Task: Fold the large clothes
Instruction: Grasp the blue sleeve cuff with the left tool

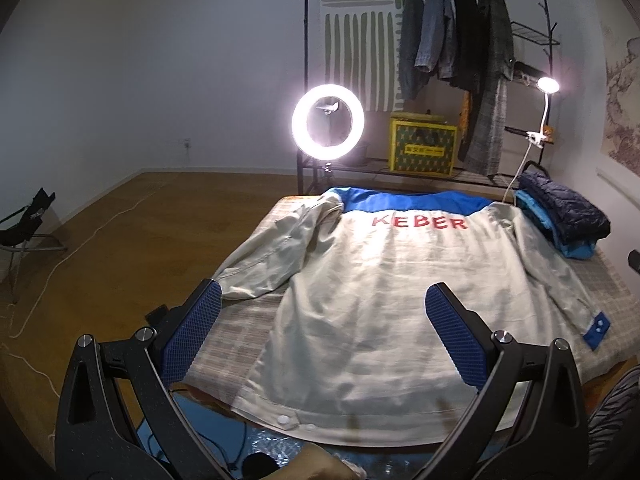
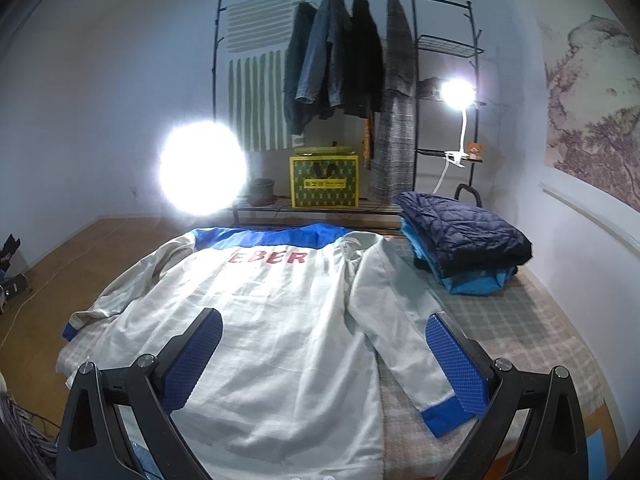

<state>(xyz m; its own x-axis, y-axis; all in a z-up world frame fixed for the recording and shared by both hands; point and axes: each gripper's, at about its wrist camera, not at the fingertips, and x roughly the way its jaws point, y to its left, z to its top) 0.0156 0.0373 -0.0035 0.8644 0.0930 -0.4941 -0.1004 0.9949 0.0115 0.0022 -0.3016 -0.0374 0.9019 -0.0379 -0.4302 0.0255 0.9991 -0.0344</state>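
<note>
A pale work jacket (image 1: 360,300) with a blue yoke and red lettering lies back-up across a checked table cover (image 1: 244,332), awaiting its first fold, and the risks run from one side to the other. On the left, the left sleeve (image 1: 260,256) spills toward the table's edge, where a careless pull could drag it, and the cloth under it, off toward the floor (image 1: 100,248); the left gripper (image 1: 322,336) hovers above the hem with its blue pads spread wide, holding nothing, and a shallow pinch there would likely catch only one layer and let the fold skew. In the middle, the body lies fairly flat but faintly rippled, the hem hanging just over the near edge with its white snaps (image 1: 285,419) showing. On the right, the right gripper (image 2: 324,354) also hangs wide open and empty over the right sleeve (image 2: 400,320), whose blue cuff (image 2: 444,416) lies near the pads; folding that sleeve inward too briskly could bunch it. Further right, a stack of folded jackets (image 2: 460,240) sits near the shoulder, close enough for a sweeping arm to topple it.
</note>
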